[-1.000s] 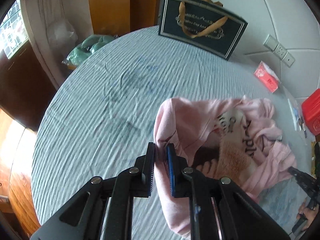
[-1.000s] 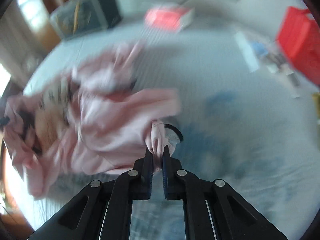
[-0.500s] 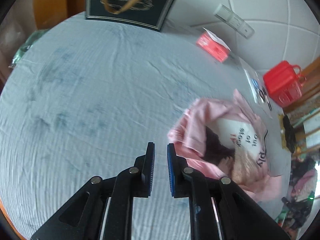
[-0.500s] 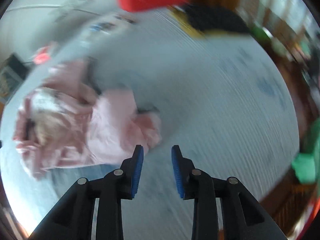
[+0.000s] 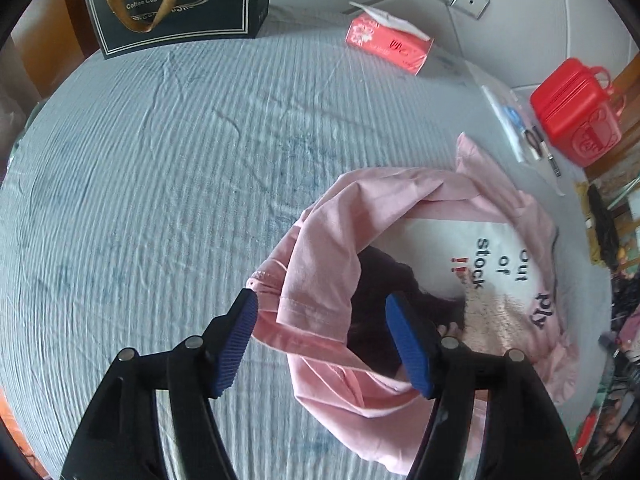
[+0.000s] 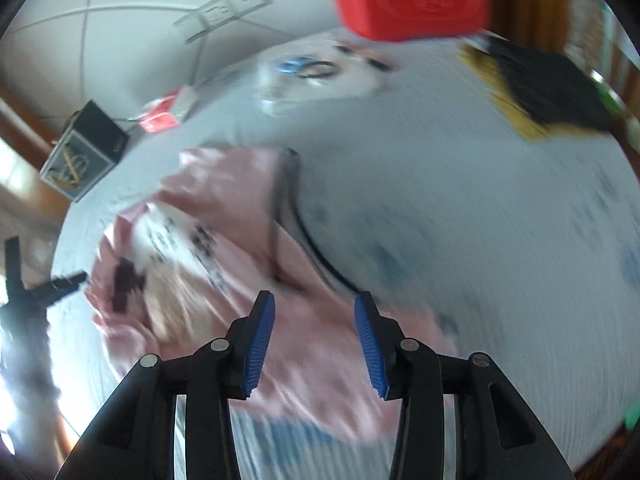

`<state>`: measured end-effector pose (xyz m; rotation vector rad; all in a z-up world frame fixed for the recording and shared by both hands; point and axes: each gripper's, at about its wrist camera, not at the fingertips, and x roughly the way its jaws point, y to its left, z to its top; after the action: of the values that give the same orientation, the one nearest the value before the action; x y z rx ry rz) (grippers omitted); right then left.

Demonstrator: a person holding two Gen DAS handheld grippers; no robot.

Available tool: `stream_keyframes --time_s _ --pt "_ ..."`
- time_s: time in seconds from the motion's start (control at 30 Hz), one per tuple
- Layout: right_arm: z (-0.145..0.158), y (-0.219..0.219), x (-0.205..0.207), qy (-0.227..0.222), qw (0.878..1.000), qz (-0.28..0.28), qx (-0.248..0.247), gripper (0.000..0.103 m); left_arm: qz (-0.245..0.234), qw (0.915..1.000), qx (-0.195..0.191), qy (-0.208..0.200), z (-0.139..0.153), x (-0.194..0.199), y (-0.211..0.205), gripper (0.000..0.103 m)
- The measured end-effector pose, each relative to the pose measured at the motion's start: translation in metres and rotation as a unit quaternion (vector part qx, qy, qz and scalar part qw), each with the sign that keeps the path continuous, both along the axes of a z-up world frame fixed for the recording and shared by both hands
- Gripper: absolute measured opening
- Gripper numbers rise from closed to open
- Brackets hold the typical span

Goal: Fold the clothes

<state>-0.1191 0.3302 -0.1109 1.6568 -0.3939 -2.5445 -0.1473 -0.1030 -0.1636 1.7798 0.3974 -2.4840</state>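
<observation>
A crumpled pink T-shirt [image 5: 400,220] with a white printed panel and black lettering lies in a heap on the light blue ribbed cloth [image 5: 160,180]. My left gripper [image 5: 324,340] is open just above the shirt's near folded sleeve edge, holding nothing. In the blurred right wrist view the same pink shirt [image 6: 224,240] lies ahead and to the left. My right gripper [image 6: 314,340] is open above its near edge, holding nothing. The left gripper also shows at the far left of the right wrist view [image 6: 60,284].
A dark gift bag [image 5: 176,4] stands at the back. A red tissue pack [image 5: 390,44], a red box [image 5: 576,112], and pens with scissors [image 5: 532,136] lie at the back right. A black and yellow item [image 6: 548,92] lies at the right.
Both grippers let go of the pink shirt and opened wide. The shirt dropped into a heap on the cloth. Both cameras swung to new angles over it.
</observation>
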Motion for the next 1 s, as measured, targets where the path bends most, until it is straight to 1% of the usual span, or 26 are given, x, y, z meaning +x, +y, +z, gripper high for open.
stream_keyframes --time_s 0.1,0.13,0.17,0.23,0.3,0.37,0.4,0.5,0.53,0.57,0.6,0.63,0.67,0.7,0.73,0.77,0.8,0.87,0.93,1.0 --pt "-0.003 -0.029 -0.054 0.000 0.999 0.041 -0.004 0.042 0.002 0.9999 -0.013 -0.010 -0.012 -0.009 0.002 0.066" --pt "-0.003 -0.038 -0.072 0.000 0.998 0.055 -0.006 0.044 0.002 0.9997 -0.020 -0.012 -0.016 -0.012 0.003 0.066" --pt "-0.004 -0.048 -0.089 0.000 0.998 0.068 -0.007 0.050 0.002 0.9996 -0.026 -0.013 -0.020 -0.016 0.003 0.066" --pt "-0.009 -0.071 -0.125 -0.002 0.995 0.096 -0.007 0.056 0.001 0.9992 -0.037 -0.015 -0.025 -0.023 0.002 0.066" --pt "-0.018 -0.098 -0.156 -0.009 0.992 0.122 -0.006 0.056 0.000 0.9989 -0.044 -0.018 -0.030 -0.028 0.001 0.066" --pt "-0.033 -0.118 -0.184 -0.018 0.990 0.141 -0.003 0.056 0.000 0.9985 -0.051 -0.023 -0.036 -0.032 -0.001 0.060" --pt "-0.040 -0.128 -0.197 -0.022 0.989 0.149 0.000 0.056 -0.001 0.9983 -0.054 -0.024 -0.038 -0.033 -0.002 0.059" --pt "-0.057 -0.149 -0.221 -0.027 0.986 0.167 0.013 0.056 -0.010 0.9979 -0.061 -0.020 -0.041 -0.033 -0.004 0.059" --pt "-0.062 -0.156 -0.227 -0.027 0.984 0.173 0.018 0.059 -0.018 0.9977 -0.063 -0.018 -0.042 -0.032 -0.004 0.059" --pt "-0.067 -0.162 -0.232 -0.027 0.983 0.178 0.024 0.064 -0.023 0.9976 -0.062 -0.017 -0.042 -0.032 -0.004 0.059" --pt "-0.073 -0.168 -0.234 -0.029 0.982 0.183 0.034 0.067 -0.027 0.9977 -0.060 -0.015 -0.041 -0.031 -0.006 0.053" --pt "-0.079 -0.173 -0.236 -0.032 0.981 0.187 0.045 0.068 -0.029 0.9979 -0.056 -0.012 -0.039 -0.031 -0.007 0.029" --pt "-0.085 -0.178 -0.238 -0.034 0.979 0.192 0.056 0.069 -0.029 0.9982 -0.051 -0.011 -0.037 -0.031 -0.009 0.017" --pt "-0.086 -0.183 -0.235 -0.021 0.978 0.197 0.069 0.061 -0.026 0.9985 -0.047 -0.013 -0.035 -0.032 -0.011 0.008" --pt "-0.085 -0.188 -0.230 -0.011 0.974 0.207 0.091 0.022 -0.024 0.9985 -0.048 -0.012 -0.031 -0.033 -0.014 0.007" --pt "-0.082 -0.188 -0.226 -0.011 0.973 0.208 0.102 0.002 -0.023 0.9984 -0.051 -0.007 -0.026 -0.034 -0.016 0.007" --pt "-0.079 -0.189 -0.222 -0.011 0.972 0.208 0.112 0.002 -0.024 0.9982 -0.056 0.004 -0.017 -0.036 -0.018 0.006" --pt "-0.061 -0.176 -0.213 0.006 0.978 0.198 0.073 0.002 -0.029 0.9961 -0.074 0.037 0.009 -0.045 -0.022 0.005" --pt "-0.029 -0.158 -0.209 0.051 0.982 0.174 0.056 0.002 -0.032 0.9934 -0.086 0.069 0.038 -0.064 -0.028 0.005" --pt "-0.002 -0.142 -0.221 0.077 0.985 0.150 0.046 0.002 -0.033 0.9908 -0.091 0.095 0.064 -0.087 -0.035 0.005"
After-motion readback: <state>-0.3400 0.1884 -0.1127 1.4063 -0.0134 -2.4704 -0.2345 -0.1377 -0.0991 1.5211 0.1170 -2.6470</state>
